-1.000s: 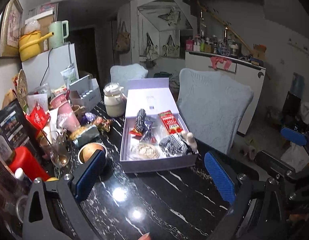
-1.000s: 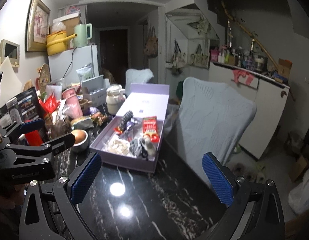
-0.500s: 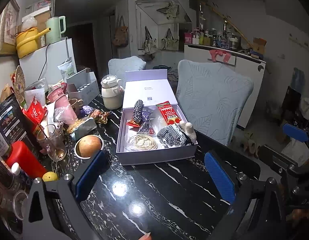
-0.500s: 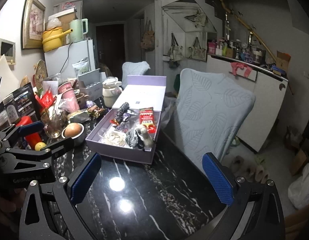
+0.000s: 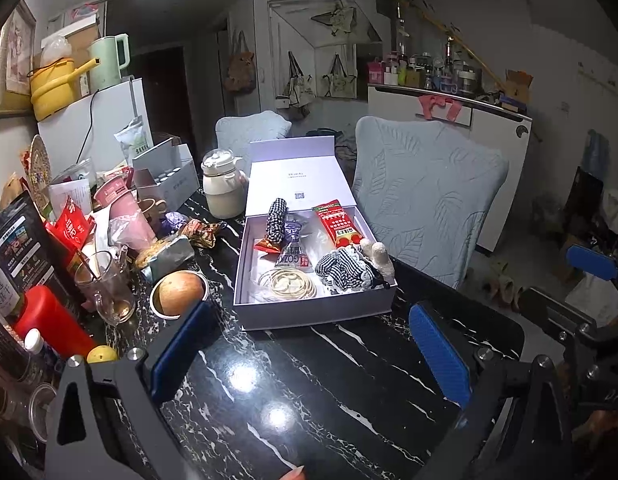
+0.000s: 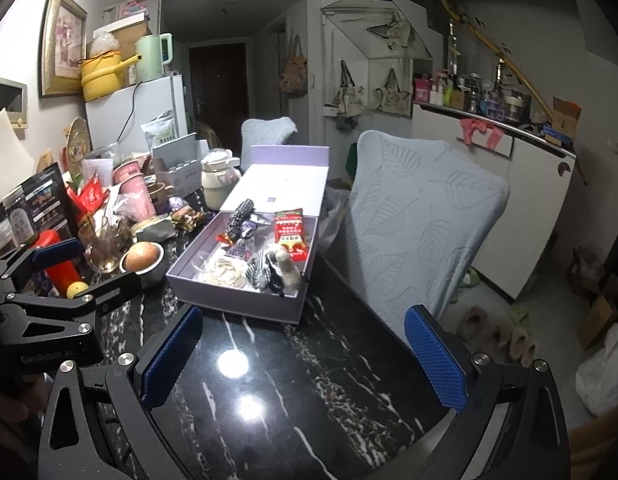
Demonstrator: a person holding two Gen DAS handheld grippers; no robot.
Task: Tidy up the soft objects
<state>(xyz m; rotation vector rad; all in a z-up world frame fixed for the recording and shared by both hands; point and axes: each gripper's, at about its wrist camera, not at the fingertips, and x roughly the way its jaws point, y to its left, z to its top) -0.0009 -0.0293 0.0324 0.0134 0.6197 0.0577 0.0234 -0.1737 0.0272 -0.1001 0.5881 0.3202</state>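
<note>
I hold both grippers over the near edge of the black marble tabletop [image 5: 349, 380], and both are released, fingers spread wide with nothing between them. The left gripper [image 5: 309, 356] faces the open lavender box [image 5: 317, 314] almost square on: the box lies straight ahead and slightly far of its fingertips, with its long axis running away from me toward the raised lid. From the right gripper [image 6: 305, 364] the same box [image 6: 245, 304] sits ahead and to the left, its long axis slanting away toward the far right. I judge the left gripper the nearer and better lined up for a reach in; the right gripper would have to swing left first.

The soft things are in the box. I count one black-and-white checked scrunchie [image 5: 277, 220] at the far left end, lying lengthwise along the box, and one striped fabric bundle [image 5: 345, 268] at the near right corner, with one pale fuzzy piece [image 5: 379, 258] touching its right side. Whether that bundle is one item or several tangled together I cannot tell. Also inside: one red snack packet [image 5: 336, 224], one small silver sachet [image 5: 295, 256], and one coil of pale bands [image 5: 287, 284] at the near left. The striped bundle is closest to my left gripper, just past the near wall of the box.
</note>
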